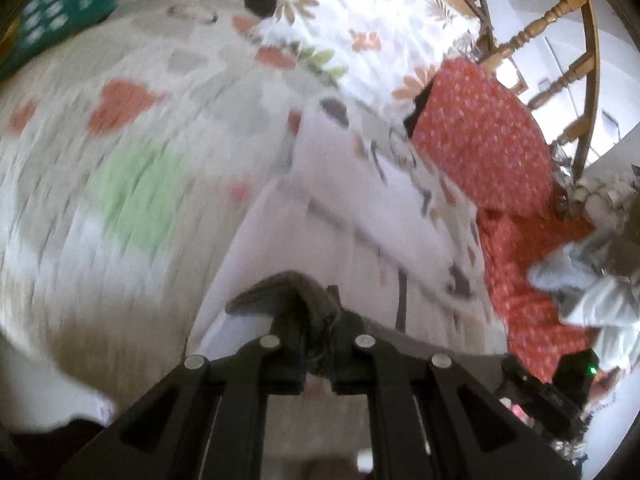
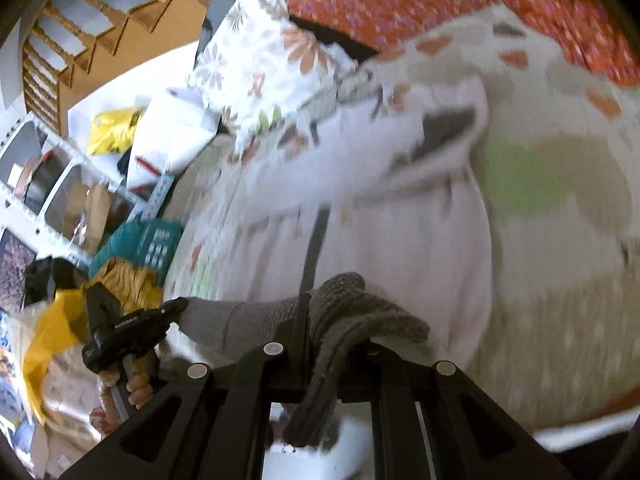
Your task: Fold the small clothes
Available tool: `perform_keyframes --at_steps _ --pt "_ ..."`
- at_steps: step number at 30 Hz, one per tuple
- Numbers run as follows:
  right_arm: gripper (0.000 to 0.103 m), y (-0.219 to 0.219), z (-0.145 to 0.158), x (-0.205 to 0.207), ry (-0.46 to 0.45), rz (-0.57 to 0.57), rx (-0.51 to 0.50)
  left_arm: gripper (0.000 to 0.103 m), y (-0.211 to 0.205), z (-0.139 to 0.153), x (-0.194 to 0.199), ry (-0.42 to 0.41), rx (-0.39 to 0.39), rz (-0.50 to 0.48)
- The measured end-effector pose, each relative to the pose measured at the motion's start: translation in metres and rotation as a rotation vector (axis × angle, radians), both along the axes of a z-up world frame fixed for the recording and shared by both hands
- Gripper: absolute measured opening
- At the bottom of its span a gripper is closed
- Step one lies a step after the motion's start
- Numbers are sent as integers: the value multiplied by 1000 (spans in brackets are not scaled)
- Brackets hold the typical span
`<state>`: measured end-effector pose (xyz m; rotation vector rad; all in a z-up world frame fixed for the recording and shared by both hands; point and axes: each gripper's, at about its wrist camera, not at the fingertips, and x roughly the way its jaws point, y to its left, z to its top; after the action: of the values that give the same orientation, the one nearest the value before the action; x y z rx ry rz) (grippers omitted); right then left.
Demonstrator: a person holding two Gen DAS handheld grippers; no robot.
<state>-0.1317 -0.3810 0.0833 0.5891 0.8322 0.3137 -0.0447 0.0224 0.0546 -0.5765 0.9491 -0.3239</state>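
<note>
A small white garment with grey knit trim (image 1: 352, 216) lies spread on the heart-patterned bedspread (image 1: 120, 152). My left gripper (image 1: 318, 340) is shut on the grey knit edge (image 1: 304, 296) of the garment. In the right wrist view the same white garment (image 2: 400, 232) stretches ahead, blurred by motion. My right gripper (image 2: 324, 344) is shut on another part of the grey knit edge (image 2: 352, 316), which drapes over its fingers. The left gripper (image 2: 120, 332) shows at the left of that view, holding the grey band (image 2: 240, 316).
A floral pillow (image 1: 360, 32) and an orange patterned cloth (image 1: 488, 144) lie at the head of the bed by a wooden headboard (image 1: 560, 40). A teal basket (image 2: 156, 240), shelves (image 2: 52, 176) and yellow bags (image 2: 112, 128) stand beside the bed. Grey clothes (image 1: 592, 280) lie at right.
</note>
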Motion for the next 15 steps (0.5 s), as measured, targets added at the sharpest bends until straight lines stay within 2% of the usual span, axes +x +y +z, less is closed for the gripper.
perform_keyframes --at_steps 1,5,15 --pt "9 -2 4 13 -5 -10 -3 3 -2 3 11 -6 7 6" --pt "9 -6 12 61 -3 -52 -34 3 -12 13 66 -21 15 30" --pt "9 -35 -11 148 93 -137 -21 3 -47 19 157 -47 34 38"
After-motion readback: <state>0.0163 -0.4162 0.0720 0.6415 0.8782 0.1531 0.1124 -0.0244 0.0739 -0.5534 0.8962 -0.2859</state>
